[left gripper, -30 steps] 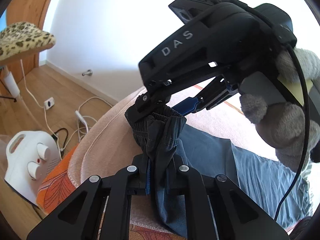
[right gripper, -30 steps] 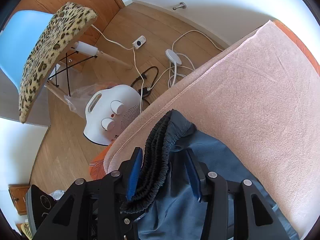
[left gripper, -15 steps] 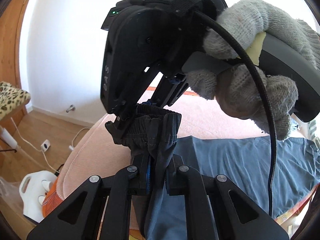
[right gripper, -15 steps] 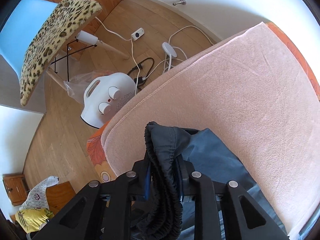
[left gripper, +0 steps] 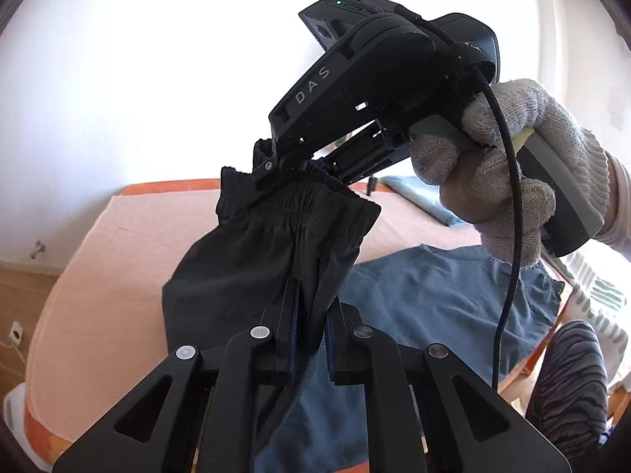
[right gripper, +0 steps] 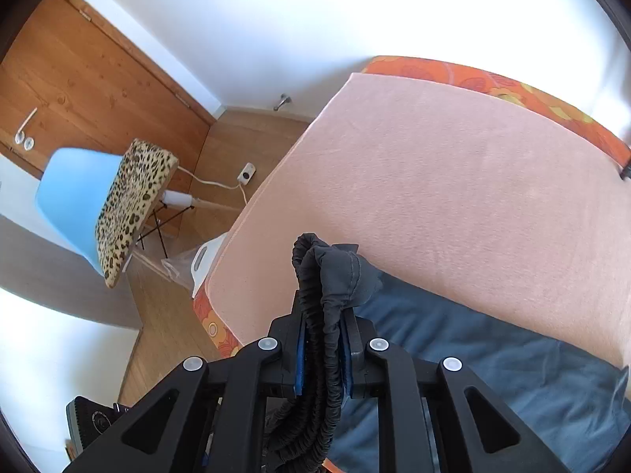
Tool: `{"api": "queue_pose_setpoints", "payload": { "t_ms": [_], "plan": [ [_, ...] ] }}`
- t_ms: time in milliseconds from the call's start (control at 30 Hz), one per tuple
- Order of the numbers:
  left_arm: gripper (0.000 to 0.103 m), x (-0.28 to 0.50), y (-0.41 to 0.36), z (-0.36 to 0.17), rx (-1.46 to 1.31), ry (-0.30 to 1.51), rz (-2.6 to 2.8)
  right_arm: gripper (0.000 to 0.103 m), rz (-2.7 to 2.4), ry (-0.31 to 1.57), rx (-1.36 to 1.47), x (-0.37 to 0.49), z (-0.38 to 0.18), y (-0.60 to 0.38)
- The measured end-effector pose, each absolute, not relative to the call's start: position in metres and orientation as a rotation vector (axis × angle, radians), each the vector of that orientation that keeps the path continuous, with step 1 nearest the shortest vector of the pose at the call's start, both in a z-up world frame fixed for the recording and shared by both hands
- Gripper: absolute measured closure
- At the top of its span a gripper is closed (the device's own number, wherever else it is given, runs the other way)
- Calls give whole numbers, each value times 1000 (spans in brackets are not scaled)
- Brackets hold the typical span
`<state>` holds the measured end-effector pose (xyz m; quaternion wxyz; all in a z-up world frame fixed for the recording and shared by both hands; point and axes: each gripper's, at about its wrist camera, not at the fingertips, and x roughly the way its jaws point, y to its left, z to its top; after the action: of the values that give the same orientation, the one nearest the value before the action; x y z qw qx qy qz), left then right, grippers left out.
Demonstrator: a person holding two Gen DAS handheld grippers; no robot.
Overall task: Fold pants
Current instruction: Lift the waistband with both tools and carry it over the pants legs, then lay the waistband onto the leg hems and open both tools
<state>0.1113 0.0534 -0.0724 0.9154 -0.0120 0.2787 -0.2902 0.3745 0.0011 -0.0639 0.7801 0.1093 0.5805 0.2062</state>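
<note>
Lifting the pants (left gripper: 276,260) by the waistband off the pink blanket (right gripper: 453,197), left gripper (left gripper: 309,343) and right gripper (right gripper: 321,339) both pinching it (legs trailing); next I'd carry it over toward the hems.

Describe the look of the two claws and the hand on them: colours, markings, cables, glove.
Both claws are matte black with triangular cut-outs, silver round rivets and blue pads inside the fingers: the left claw and the right claw. The right one's housing carries white letters "DAS", a small green light and a thin black cable. A grey knitted glove covers the right hand on its grey handle.
</note>
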Motion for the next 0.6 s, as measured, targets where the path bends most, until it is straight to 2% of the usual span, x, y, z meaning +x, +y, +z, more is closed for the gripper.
{"api": "queue_pose_setpoints", "payload": {
  "t_ms": [67, 167, 400, 600],
  "plan": [
    [73, 106, 37, -69, -26, 607, -653, 91, 413, 1224, 281, 358, -59, -35],
    [59, 103, 33, -67, -44, 638, -688, 91, 361, 1183, 330, 330, -56, -87],
    [57, 117, 54, -83, -81, 724, -590, 91, 262, 1073, 489, 252, -66, -197],
    [57, 131, 28, -113, -49, 809, -538, 91, 159, 1011, 613, 186, -93, -282]
  ]
}}
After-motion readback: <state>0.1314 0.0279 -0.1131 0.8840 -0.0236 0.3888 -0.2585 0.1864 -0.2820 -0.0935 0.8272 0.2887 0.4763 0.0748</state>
